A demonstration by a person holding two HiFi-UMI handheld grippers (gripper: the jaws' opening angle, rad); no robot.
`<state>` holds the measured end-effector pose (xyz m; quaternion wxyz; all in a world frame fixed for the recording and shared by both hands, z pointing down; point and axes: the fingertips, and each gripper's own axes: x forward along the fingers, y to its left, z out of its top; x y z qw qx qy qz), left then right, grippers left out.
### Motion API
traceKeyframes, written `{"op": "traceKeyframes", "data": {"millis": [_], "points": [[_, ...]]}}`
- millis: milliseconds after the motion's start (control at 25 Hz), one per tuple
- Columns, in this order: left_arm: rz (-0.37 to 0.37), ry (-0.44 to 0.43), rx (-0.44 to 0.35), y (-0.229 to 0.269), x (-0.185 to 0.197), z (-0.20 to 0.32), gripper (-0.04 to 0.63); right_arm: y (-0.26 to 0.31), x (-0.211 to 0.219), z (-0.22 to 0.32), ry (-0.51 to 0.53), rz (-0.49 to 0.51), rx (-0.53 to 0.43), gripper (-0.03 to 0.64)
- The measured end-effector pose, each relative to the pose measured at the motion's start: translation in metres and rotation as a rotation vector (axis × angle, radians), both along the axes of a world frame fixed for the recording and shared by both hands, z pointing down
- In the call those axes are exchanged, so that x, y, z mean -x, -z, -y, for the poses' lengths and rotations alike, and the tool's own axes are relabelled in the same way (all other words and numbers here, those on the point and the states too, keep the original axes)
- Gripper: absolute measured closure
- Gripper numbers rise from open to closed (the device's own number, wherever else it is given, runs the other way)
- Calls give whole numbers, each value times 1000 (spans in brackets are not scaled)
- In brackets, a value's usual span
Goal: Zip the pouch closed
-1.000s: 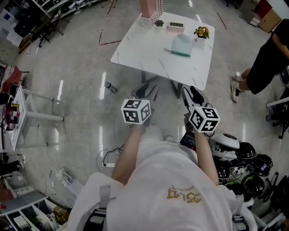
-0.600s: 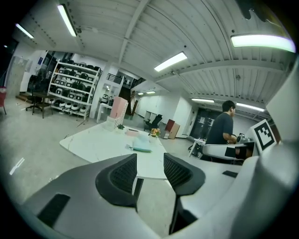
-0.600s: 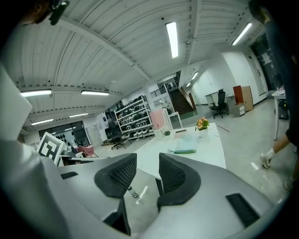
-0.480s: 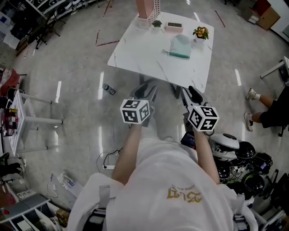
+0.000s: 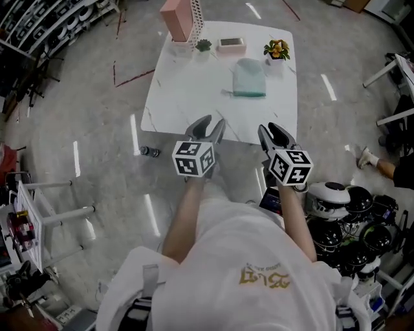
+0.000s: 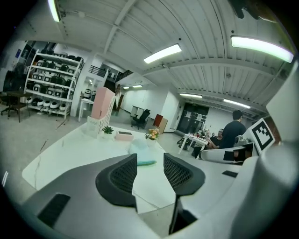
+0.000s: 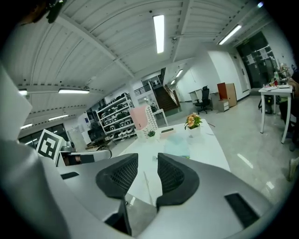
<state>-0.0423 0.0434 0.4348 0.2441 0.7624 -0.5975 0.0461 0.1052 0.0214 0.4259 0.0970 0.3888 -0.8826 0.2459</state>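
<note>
On the white surface (image 5: 187,90) I count one pale green pouch (image 5: 249,77), one pot of yellow flowers (image 5: 276,49), one small green plant (image 5: 203,45), one flat pink case (image 5: 231,44) and one tall pink box (image 5: 176,19). The pouch lies flat toward the far side, near the flower pot and well apart from both grippers. Both forearms reach forward, side by side, at the near edge, pointing a little downward. The left gripper (image 5: 210,124) has its jaws spread, with nothing between them. The right gripper (image 5: 273,131) has just been closing its jaws somewhat; a gap remains and they hold nothing.
</note>
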Motion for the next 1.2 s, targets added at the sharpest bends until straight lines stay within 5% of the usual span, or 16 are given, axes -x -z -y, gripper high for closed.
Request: {"op": "traceKeyframes", "data": {"millis": [720,1200], "points": [[-41,-288,185,-75,62,141,411,-72,83,92,-186,-86,183,476],[69,-509,299,-131,50,171,416,-125,100,118,-219,-160,262,489]]}}
